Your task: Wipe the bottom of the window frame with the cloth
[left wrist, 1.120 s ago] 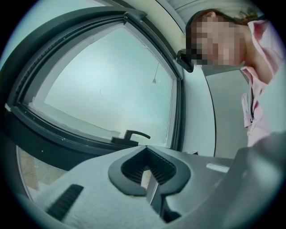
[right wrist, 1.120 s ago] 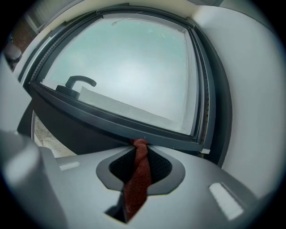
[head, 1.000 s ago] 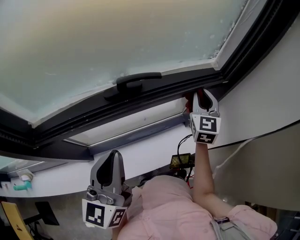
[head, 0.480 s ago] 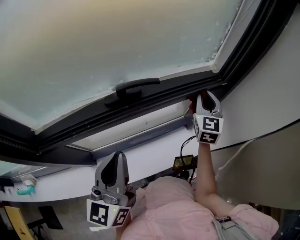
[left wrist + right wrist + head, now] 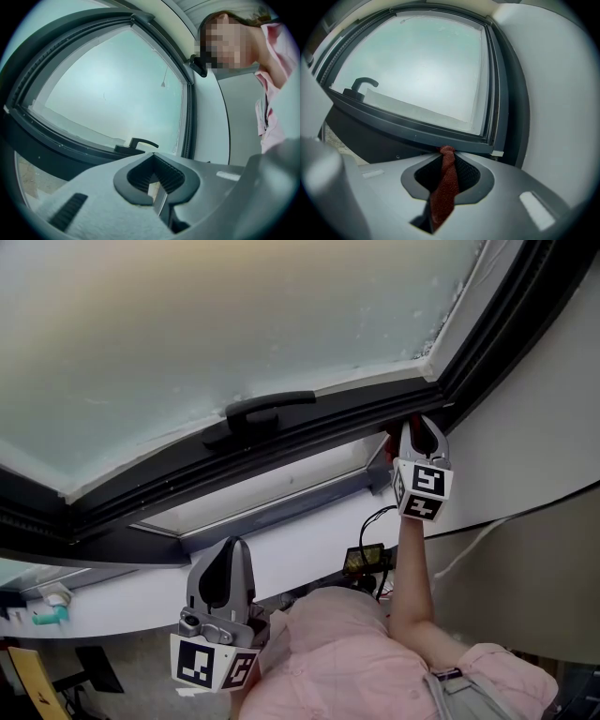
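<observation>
The right gripper [image 5: 446, 157] has its 2 jaws clamped on a rust-red knitted cloth [image 5: 444, 187]. The cloth's top end touches the bottom rail of the dark grey window frame [image 5: 412, 126] near its right corner, at 2 o'clock in the head view. The left gripper [image 5: 157, 183], at 7 o'clock, hangs well below the frame with its jaws closed on nothing. A black lever handle [image 5: 267, 409] sits on the rail at 12 o'clock.

The cloth [image 5: 443, 187] is red-brown and looks rough and woolly. The window frame [image 5: 417, 127] is dark, smooth and matt. Its glass [image 5: 234, 324] is cloudy, not clear. The handle [image 5: 270, 409] is matt black. The left gripper [image 5: 153, 157] and right gripper [image 5: 446, 153] look like dull grey plastic, with ribbed black pads [image 5: 169, 173].
</observation>
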The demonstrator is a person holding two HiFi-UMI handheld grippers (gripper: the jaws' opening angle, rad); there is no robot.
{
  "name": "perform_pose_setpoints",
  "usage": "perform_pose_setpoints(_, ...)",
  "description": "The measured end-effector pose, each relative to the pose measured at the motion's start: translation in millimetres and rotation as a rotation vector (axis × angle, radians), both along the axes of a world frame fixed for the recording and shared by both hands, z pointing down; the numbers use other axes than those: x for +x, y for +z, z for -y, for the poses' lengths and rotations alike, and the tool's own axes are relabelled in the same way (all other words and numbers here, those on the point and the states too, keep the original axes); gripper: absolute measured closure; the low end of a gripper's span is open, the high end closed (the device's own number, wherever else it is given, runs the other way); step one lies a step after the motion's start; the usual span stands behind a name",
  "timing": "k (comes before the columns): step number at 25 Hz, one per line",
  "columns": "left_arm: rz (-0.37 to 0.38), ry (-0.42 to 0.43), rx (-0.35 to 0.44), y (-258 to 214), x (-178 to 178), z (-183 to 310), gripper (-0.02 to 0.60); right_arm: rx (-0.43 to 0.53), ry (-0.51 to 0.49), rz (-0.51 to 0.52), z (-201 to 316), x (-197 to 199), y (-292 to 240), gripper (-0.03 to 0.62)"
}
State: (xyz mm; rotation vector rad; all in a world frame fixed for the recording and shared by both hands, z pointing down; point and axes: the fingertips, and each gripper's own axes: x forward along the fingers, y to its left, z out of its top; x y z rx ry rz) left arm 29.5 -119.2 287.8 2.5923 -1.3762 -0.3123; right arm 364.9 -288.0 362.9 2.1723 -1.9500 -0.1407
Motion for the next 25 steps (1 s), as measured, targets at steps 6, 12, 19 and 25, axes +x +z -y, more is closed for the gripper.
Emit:
perform_pose_setpoints(6,0.001,-0.006,0.004,-0.6,2.3,0.9,0.588,0.006,0.012,0.012,1.5,7.4,0.5,0.530)
perform_pose_setpoints(12,0.003,-0.006,0.006,-1.5,5.1,1.9,0.588,0.006,0.020,0.015,2.3,13.3,0.2,0.530)
perform_pose_setpoints(19,0.004,-0.008,0.009,-2.5,7.2,2.8,0.588,0.008,0.029,0.018,2.9,18.8,-0.5,0.530)
perform_pose_setpoints(25,0.004,-0.014,0.014,-3.2,7.0,3.4,0.588,0.009,0.041,0.020,3.4,24.4,-0.4,0.530)
